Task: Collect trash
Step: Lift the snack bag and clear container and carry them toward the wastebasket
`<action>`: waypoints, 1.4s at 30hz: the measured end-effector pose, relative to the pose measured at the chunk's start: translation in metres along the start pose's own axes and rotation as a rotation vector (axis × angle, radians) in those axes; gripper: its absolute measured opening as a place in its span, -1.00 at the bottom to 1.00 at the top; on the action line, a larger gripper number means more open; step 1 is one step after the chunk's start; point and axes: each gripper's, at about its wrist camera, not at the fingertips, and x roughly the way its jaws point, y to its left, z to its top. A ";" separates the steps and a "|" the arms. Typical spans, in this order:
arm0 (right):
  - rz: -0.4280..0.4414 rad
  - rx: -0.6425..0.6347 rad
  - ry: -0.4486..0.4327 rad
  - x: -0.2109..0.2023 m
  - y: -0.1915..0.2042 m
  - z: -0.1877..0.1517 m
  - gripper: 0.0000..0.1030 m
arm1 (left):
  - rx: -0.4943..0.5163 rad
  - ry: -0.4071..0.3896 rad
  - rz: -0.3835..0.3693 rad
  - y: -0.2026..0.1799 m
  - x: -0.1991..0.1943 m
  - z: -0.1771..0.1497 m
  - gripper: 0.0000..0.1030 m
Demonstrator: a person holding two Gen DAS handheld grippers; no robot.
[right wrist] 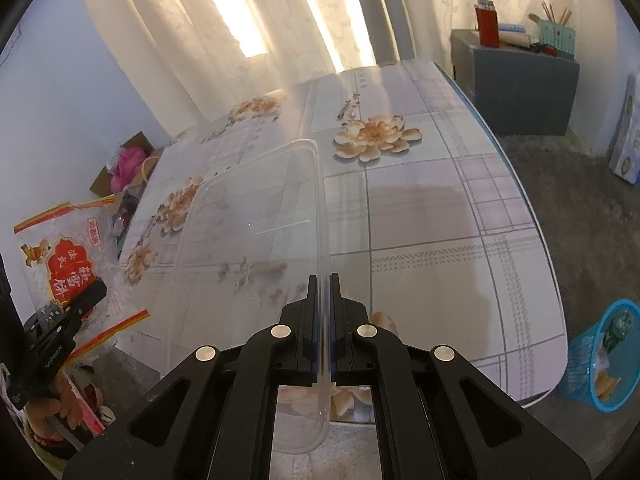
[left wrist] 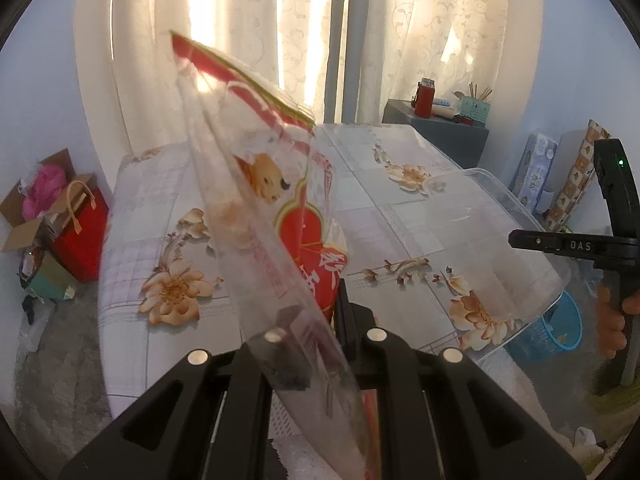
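Observation:
My left gripper (left wrist: 320, 320) is shut on a clear plastic snack bag (left wrist: 276, 208) with red print and a cartoon dog, held up above the table. The bag also shows in the right wrist view (right wrist: 60, 264) at the left, with the left gripper (right wrist: 86, 300) pinching it. My right gripper (right wrist: 323, 292) is shut on the rim of a clear plastic container (right wrist: 248, 216) held over the table. In the left wrist view the container (left wrist: 500, 240) hangs at the right, gripped by the right gripper (left wrist: 516, 240).
A table with a flowered cloth (right wrist: 440, 208) fills the middle. A blue waste basket (right wrist: 608, 360) with trash stands on the floor at its right corner, also seen in the left wrist view (left wrist: 556, 332). A grey cabinet (right wrist: 516, 80) stands behind. Boxes and a red bag (left wrist: 80, 236) sit left.

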 end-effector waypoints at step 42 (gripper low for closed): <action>-0.155 0.499 -0.227 -0.124 -0.213 -0.105 -0.95 | 0.318 0.007 -0.432 -0.239 0.018 0.059 -0.83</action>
